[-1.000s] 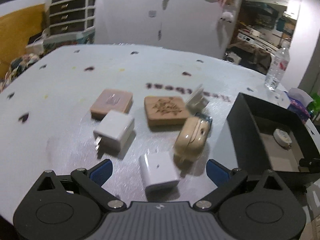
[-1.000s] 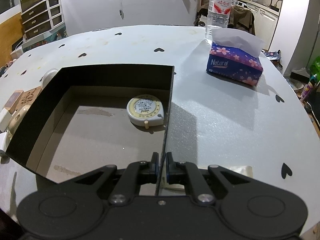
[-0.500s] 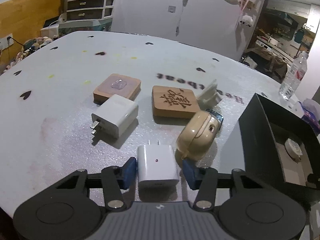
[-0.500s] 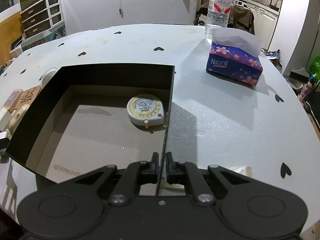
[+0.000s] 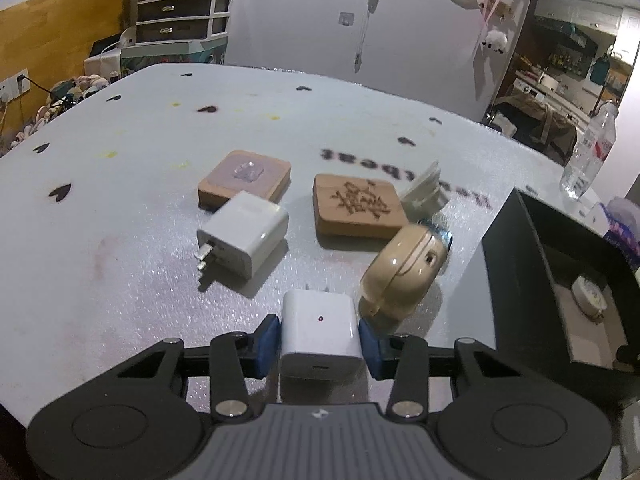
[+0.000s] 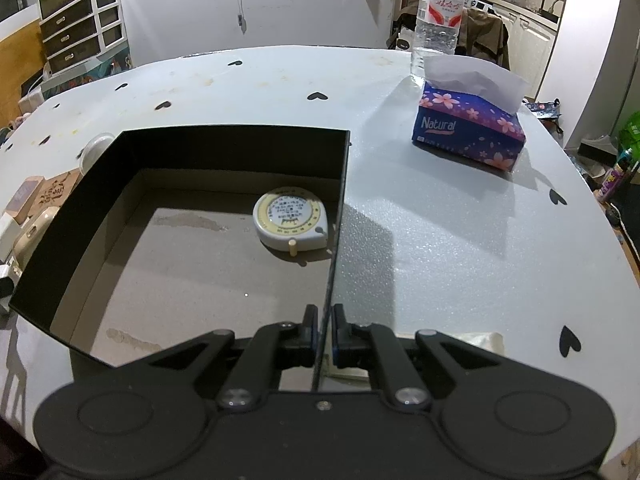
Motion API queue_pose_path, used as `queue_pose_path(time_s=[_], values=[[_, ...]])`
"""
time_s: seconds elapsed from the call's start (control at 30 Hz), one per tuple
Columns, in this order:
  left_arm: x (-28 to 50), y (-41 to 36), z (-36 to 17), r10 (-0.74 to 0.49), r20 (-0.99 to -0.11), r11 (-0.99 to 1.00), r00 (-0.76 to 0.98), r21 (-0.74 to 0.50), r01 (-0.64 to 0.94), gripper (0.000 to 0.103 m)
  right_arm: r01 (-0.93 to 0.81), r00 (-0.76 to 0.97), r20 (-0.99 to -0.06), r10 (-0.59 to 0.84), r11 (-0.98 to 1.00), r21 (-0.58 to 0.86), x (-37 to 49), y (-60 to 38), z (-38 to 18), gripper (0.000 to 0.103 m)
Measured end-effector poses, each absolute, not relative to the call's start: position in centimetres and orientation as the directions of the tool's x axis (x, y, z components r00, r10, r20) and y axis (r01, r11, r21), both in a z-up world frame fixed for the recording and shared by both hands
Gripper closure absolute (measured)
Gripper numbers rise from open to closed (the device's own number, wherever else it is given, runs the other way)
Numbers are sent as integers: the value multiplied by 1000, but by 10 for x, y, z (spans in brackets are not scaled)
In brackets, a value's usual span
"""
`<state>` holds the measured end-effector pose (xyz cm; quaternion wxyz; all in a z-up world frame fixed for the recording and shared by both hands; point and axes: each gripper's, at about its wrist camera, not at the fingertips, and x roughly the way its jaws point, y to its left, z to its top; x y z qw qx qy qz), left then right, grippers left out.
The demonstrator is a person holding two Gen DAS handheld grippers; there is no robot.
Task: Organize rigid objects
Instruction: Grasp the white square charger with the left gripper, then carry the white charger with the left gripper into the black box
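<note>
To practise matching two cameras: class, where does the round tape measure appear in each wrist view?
Left wrist: tape measure at far right, inside the black box.
Right wrist: tape measure near centre, by the box's right wall.
Shared landmark: water bottle.

We see a pale surface (image 5: 120, 208) dotted with small dark hearts, set before a white wall (image 5: 304, 16). At the left stand a wood-paneled wall (image 5: 48, 40) and a drawer unit (image 5: 180, 12). At the right a doorway opens onto a dim kitchen (image 5: 560, 76) with cabinets.
</note>
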<state>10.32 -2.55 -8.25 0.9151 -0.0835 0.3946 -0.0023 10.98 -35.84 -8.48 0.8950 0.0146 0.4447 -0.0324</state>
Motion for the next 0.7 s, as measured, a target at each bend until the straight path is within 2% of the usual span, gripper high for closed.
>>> queue_pose_path(time_s=[0.2, 0.47, 0.7], values=[[107, -32, -55, -128, -672, 980, 729, -196, -9, 59, 71, 600, -799, -44, 997, -1, 111, -359, -85, 96], [121, -86, -20, -276, -597, 958, 753, -236, 164, 59, 72, 599, -799, -43, 997, 0, 111, -359, -85, 96], [140, -142, -19, -374, -607, 927, 701, -267, 263, 59, 63, 598, -801, -38, 998, -1, 112, -359, -84, 96]])
